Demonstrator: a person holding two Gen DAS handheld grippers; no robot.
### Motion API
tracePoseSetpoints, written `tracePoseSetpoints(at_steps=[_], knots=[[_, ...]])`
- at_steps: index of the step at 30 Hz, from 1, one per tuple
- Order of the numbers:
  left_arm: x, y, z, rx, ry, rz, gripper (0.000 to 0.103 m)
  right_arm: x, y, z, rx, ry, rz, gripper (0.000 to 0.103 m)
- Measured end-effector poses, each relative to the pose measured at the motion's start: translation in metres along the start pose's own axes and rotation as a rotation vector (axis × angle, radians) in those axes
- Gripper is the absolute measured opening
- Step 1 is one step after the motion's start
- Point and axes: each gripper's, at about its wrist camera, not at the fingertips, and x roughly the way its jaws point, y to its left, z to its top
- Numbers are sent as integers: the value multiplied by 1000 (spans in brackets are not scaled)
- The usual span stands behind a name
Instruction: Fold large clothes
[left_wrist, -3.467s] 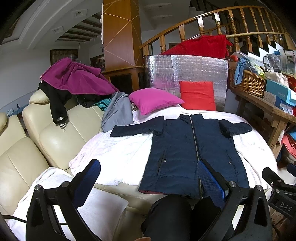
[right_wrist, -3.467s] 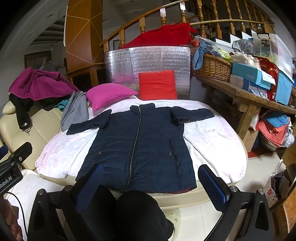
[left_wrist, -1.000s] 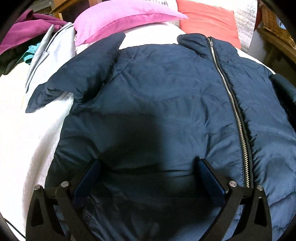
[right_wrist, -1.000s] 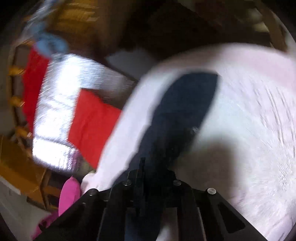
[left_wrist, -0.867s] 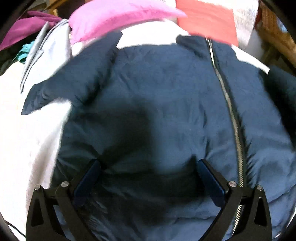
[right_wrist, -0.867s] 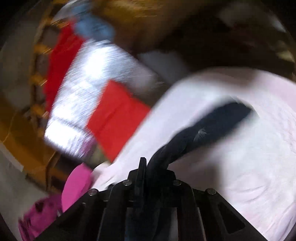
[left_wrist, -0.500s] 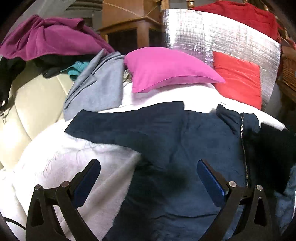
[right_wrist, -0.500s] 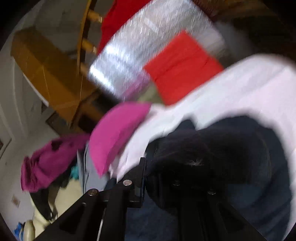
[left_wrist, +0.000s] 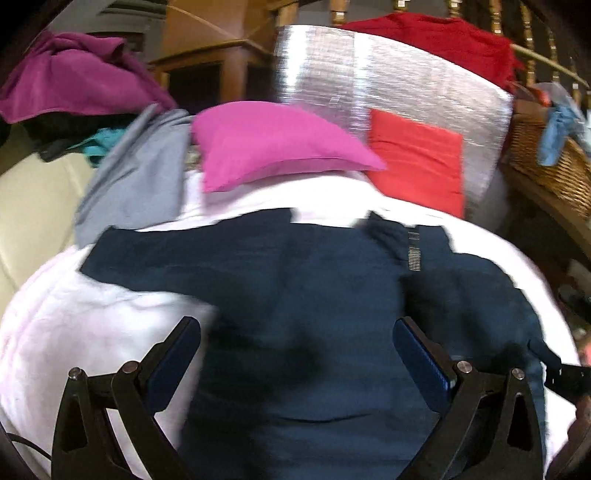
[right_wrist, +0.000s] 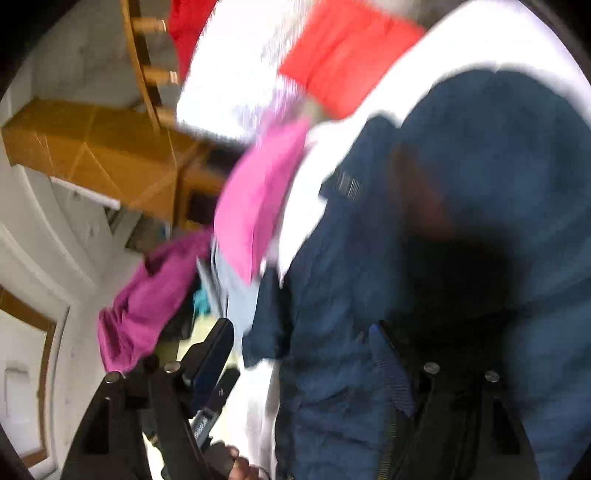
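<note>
Both grippers are seen over the navy padded coat. The left gripper is spread wide, gripping nothing. The right gripper, clamped on the sleeve a second ago, is opening, nothing pinched. That sleeve is now folded across the coat's front on the white blanket. Beyond lies a pink cushion.

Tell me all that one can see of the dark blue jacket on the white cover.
The dark blue jacket is a padded coat of smooth, slightly creased fabric. It lies front up on the white cover, collar toward the pink pillow, with a pale zipper at the neck. One sleeve stretches flat toward the grey garment; the other is folded across the chest as a dark lump. The pictures are blurred, so fine detail is lost. No claw grips it.
</note>
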Motion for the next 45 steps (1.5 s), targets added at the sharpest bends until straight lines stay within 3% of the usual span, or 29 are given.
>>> tracePoseSetpoints(at_steps=[2,4,6,11,14,17,19,21,23,26,31,33,35,37,38,42,45], knots=[[1,-25,-3,38,23,-54,103,-29,-24,16,34,-144,-128,79],[5,-46,-5,70,32,-107,103,-40,-45,27,44,-212,-264,79],[11,-73,-7,109,42,-142,103,-41,-72,37,102,-223,-338,78],[41,-130,-13,187,89,-164,103,-36,-115,52,197,-239,-312,74],[59,-157,-19,192,145,-200,103,-25,-113,56,173,-222,-317,74],[66,-179,-29,253,141,-168,103,-23,-106,58,139,-215,-344,68],[72,-187,-35,281,153,-167,87,-27,-113,57,171,-214,-352,55],[77,-190,-37,292,172,-191,50,-29,-114,57,197,-219,-334,53],[76,-185,-34,278,172,-214,32,-31,-113,57,189,-214,-356,48],[64,-161,-13,204,143,-272,25,-38,-112,56,172,-208,-375,44],[34,-113,19,167,97,-292,26,-40,-112,59,203,-208,-367,43],[25,-88,29,144,125,-320,37,-40,-107,60,198,-202,-383,43],[20,-69,36,119,127,-331,47,-44,-99,60,190,-208,-401,51],[10,-46,45,98,97,-304,64,-49,-87,58,168,-236,-425,70],[3,-33,49,95,74,-286,72,-52,-77,56,142,-259,-437,72],[-16,21,61,62,-12,-229,75,-40,-29,43,-26,-285,-405,72],[-19,71,66,-22,-30,-117,79,-11,-1,27,-132,-193,-330,69]])
